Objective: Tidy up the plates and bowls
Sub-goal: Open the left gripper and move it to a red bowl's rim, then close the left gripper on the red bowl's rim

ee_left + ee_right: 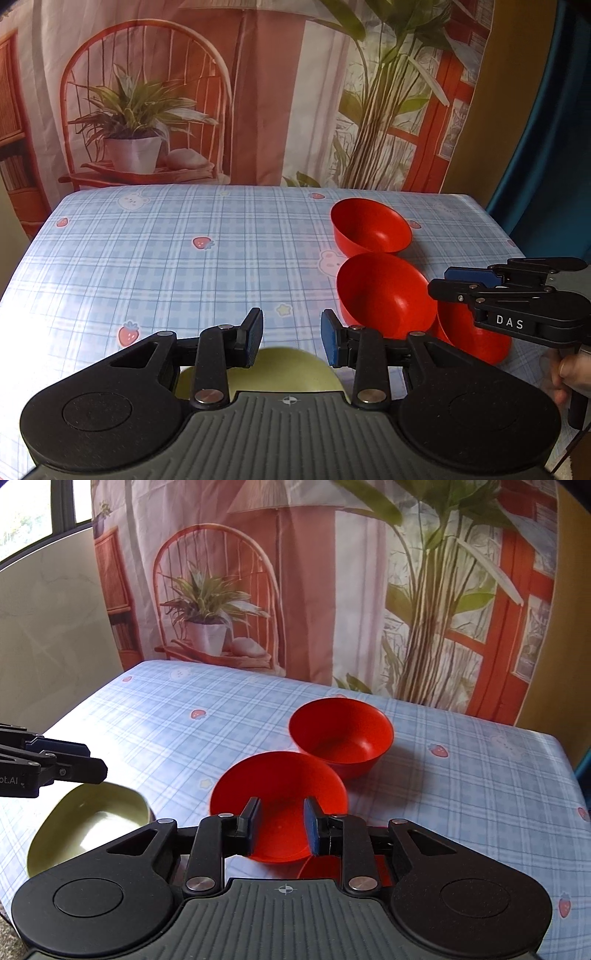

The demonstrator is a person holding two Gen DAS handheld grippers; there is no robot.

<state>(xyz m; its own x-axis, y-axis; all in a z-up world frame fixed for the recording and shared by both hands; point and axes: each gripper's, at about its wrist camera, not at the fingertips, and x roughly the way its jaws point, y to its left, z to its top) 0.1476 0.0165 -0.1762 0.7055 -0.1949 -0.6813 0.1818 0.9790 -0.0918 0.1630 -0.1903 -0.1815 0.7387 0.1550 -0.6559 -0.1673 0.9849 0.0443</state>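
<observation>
1. Low centre of the right wrist view: right gripper [281, 825] spread, straddling the near rim of a tilted red bowl [279, 797]; not pinching.
2. Judgement: close squarely on the rim, lift level, nest into the upright red bowl [341, 734] behind.
3. Left gripper [291, 341] spread, empty, above the pale green dish [273, 371].
4. Bowls glossy, thin-walled plastic.

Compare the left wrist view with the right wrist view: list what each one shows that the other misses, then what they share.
Only the left wrist view shows the person's hand holding the right claw from the side.

Only the right wrist view shows the window at upper left, and most of the pale green dish, which the left view catches only as a sliver.

Both share the blue checked tablecloth, the far red bowl, the tilted middle red bowl, a third red bowl partly hidden, and the printed backdrop. Both claws stand open.
</observation>
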